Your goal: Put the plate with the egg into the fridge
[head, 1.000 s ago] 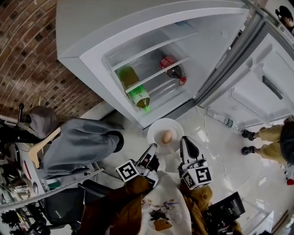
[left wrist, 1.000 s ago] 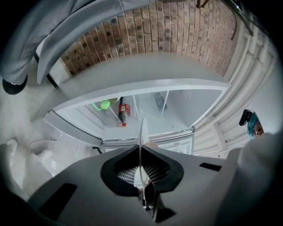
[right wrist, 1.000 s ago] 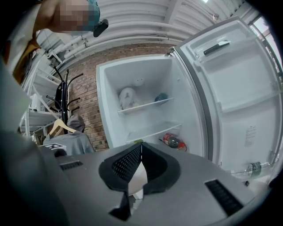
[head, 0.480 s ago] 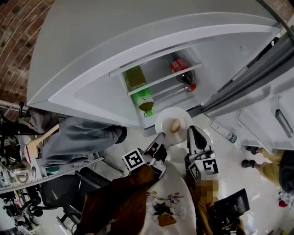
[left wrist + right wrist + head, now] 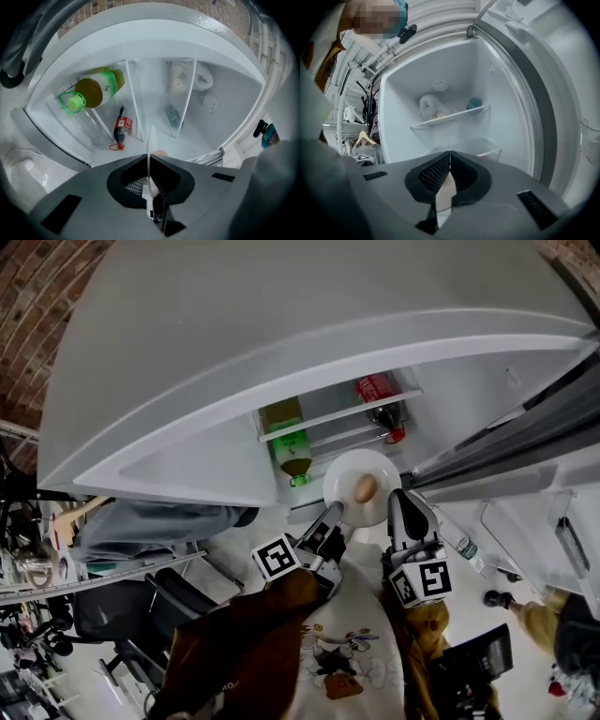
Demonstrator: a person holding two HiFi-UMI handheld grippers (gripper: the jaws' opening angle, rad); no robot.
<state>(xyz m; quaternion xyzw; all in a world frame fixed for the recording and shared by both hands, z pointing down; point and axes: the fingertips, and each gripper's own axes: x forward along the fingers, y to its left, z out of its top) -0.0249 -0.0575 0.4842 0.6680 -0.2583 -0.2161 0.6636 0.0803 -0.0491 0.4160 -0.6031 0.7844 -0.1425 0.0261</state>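
While both tongs are clamped on the plate (image 5: 349,472), the head view gives the only overview of the load. The white plate is held roughly level at the lower edge of the open fridge (image 5: 234,352), with the egg (image 5: 365,488) lying near its centre. The left tongs (image 5: 335,514) grip the rim on the near left side and the right tongs (image 5: 399,501) grip it on the near right side, each with its marker cube toward the person. In this view a green bottle (image 5: 292,451) and a cola bottle (image 5: 382,407) lie on racks inside the fridge, beyond the plate. The left gripper view confirms the grip: the jaws are pressed together on the plate, which appears edge-on as a thin white line, and only a sliver of the egg shows above them. That view also looks past both bottles into the lower compartment. The right gripper view shows its jaws closed on a pale sliver of the rim, but neither the egg nor the bottles. It alone shows a glass shelf (image 5: 450,117) carrying a white bag (image 5: 429,105) and a small teal object (image 5: 474,103).
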